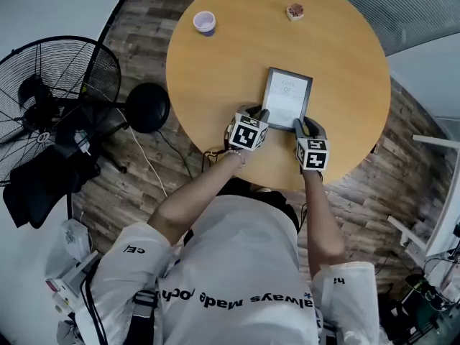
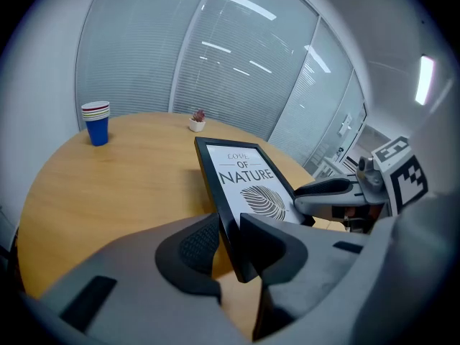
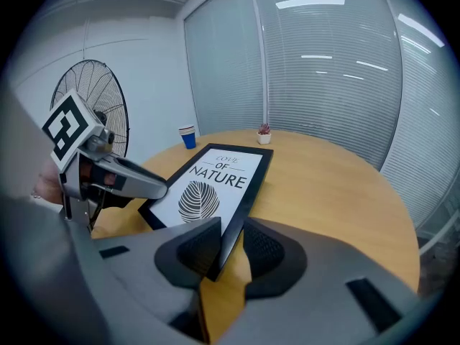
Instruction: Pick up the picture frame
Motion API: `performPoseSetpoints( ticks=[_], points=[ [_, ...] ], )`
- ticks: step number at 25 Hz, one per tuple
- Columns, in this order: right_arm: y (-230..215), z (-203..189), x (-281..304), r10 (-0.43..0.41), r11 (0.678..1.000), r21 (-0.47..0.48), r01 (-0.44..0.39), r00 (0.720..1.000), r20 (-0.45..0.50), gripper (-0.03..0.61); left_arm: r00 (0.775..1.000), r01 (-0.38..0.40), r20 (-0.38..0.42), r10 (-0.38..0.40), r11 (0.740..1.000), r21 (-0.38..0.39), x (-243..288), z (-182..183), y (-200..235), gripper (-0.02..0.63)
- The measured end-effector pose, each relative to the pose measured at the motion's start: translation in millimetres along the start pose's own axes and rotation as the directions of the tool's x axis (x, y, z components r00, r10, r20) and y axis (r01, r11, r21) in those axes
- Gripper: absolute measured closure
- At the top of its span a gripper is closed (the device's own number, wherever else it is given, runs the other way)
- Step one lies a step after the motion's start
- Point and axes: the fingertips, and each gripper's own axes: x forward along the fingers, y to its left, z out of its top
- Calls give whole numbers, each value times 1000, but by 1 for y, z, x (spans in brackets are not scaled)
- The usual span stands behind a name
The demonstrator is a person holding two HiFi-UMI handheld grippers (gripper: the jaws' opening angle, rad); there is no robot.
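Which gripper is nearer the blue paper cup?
Left. The left gripper grips the black picture frame at the corner toward the cup; the right gripper grips the other near corner.

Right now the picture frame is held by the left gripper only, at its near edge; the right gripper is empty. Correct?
No. The right gripper is not empty: the right gripper view shows its jaws shut on a near corner of the picture frame. The left gripper does hold the near edge, so both grip it.

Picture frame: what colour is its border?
Black. The picture frame shows best in the right gripper view.
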Motion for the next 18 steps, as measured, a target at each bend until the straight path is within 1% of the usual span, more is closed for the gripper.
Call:
performPoseSetpoints(
  ticks=[8, 13, 18],
  points=[
    [1, 6, -23, -16, 1000, 3, 16, 999, 52, 466, 999, -3, 41, 2, 1000, 13, -17, 8, -14, 509],
    [2, 10, -41, -28, 999, 18, 27, 996, 90, 468, 998, 17, 66, -16, 1000, -4, -30, 13, -26, 511],
    [0, 14, -60, -44, 999, 21, 42, 992, 121, 468, 995, 11, 99, -14, 999, 30, -45, 23, -40, 511]
  ],
)
